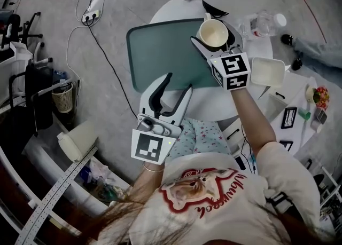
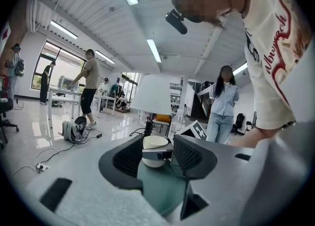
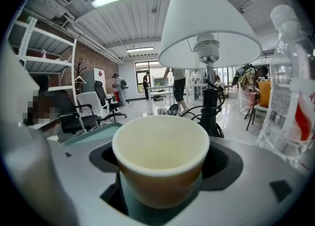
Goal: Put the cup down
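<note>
A cream cup (image 1: 212, 31) sits between the jaws of my right gripper (image 1: 215, 40), which is shut on it at the far right edge of the green mat (image 1: 165, 52) on a round white table (image 1: 171, 9). The right gripper view shows the cup (image 3: 160, 156) upright, empty and filling the gap between the jaws of the right gripper (image 3: 162, 176). I cannot tell whether its base touches the mat. My left gripper (image 1: 179, 82) stands open with nothing in it over the mat's near edge. In the left gripper view the held cup (image 2: 156, 150) shows far off between the open jaws of the left gripper (image 2: 158, 171).
A white table lamp (image 3: 209, 28) and a clear plastic bottle (image 1: 262, 22) stand just beyond the cup. A white square container (image 1: 267, 70) lies to the right of my right gripper. Cables (image 1: 93, 30) trail over the floor on the left. Several people (image 2: 88, 87) stand in the room behind.
</note>
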Available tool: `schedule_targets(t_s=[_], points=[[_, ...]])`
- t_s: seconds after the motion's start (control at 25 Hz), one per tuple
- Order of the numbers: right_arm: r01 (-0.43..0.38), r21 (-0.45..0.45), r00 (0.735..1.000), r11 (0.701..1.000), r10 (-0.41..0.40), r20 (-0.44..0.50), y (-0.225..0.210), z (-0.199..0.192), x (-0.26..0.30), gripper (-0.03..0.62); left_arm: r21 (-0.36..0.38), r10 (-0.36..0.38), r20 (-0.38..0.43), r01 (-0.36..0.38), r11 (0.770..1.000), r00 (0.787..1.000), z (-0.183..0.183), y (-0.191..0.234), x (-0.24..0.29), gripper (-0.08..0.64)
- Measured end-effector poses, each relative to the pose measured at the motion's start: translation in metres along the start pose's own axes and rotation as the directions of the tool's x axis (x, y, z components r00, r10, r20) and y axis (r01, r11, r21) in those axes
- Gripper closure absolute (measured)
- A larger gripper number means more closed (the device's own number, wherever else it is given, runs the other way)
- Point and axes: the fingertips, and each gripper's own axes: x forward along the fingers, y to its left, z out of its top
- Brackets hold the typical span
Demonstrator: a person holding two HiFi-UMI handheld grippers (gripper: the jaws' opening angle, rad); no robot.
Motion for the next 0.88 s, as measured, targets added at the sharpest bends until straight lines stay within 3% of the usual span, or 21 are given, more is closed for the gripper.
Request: schedule_targets(t_s=[0.48,0.88], points=[[0.006,0.033,1.000,0.999,-0.006,-0.006,0.000,-0.007,0.002,0.178,-0.042,0.032,0.003,-0.032,0.999,0.999,-0.011,0.009,0.006,0.350],[0.013,-0.018,1.000,1.000,-0.013,0.005,0.003,-0.009,0.003,0.178,-0.089,0.045,0.016,-0.044,0.995,0.999,-0.009,0.012,0.005,0.349]])
